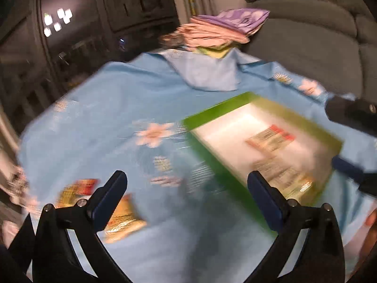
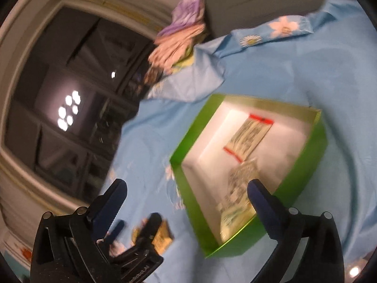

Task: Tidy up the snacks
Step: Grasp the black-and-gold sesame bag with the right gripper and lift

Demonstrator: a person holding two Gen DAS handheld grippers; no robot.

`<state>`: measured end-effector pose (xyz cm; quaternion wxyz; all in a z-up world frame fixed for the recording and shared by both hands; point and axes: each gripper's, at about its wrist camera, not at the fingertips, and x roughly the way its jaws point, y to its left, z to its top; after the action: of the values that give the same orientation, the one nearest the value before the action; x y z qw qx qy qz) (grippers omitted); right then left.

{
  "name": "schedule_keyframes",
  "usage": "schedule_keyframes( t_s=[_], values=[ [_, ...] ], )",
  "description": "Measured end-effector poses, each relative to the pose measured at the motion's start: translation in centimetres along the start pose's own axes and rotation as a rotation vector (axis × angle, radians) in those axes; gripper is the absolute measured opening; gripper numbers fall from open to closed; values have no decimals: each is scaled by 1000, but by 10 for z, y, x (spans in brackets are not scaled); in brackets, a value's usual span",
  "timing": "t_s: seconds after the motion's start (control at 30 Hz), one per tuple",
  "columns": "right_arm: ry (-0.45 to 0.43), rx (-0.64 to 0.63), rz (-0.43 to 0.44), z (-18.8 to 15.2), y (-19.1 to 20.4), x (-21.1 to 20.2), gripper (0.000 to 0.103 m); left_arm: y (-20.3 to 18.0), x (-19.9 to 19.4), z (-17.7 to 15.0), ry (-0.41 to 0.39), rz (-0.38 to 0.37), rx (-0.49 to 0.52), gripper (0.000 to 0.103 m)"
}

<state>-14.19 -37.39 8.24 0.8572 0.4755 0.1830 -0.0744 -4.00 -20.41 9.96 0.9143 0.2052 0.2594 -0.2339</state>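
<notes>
A green box (image 1: 212, 115) with a white inside lies on the blue flowered cloth; it also shows in the right wrist view (image 2: 188, 139). Inside lie a red-edged snack packet (image 1: 271, 138) (image 2: 249, 138) and a yellowish packet (image 1: 287, 181) (image 2: 235, 214). Two snack packets lie on the cloth left of the box: a golden one (image 1: 124, 221) (image 2: 162, 238) and a red and yellow one (image 1: 77, 191). My left gripper (image 1: 187, 195) is open and empty above the cloth. My right gripper (image 2: 187, 202) is open and empty over the box's near corner. Both views are blurred.
A stack of folded cloths (image 1: 226, 28) lies at the far edge of the table. A grey sofa (image 1: 311, 35) stands behind it at the right. A dark window (image 2: 70, 94) is at the left. The right gripper shows at the right of the left wrist view (image 1: 351, 141).
</notes>
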Motion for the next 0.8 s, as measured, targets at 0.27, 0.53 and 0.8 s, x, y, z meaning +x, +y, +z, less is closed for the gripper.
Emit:
schedule_keyframes(
  t_s=[0.27, 0.53, 0.8],
  values=[
    [221, -301, -131, -69, 78, 56, 102, 83, -7, -72, 93, 225, -84, 102],
    [399, -509, -134, -147, 142, 119, 102, 187, -11, -148, 231, 285, -307, 102],
    [547, -690, -137, -193, 246, 222, 102, 243, -18, -184, 322, 347, -492, 102]
  ],
)
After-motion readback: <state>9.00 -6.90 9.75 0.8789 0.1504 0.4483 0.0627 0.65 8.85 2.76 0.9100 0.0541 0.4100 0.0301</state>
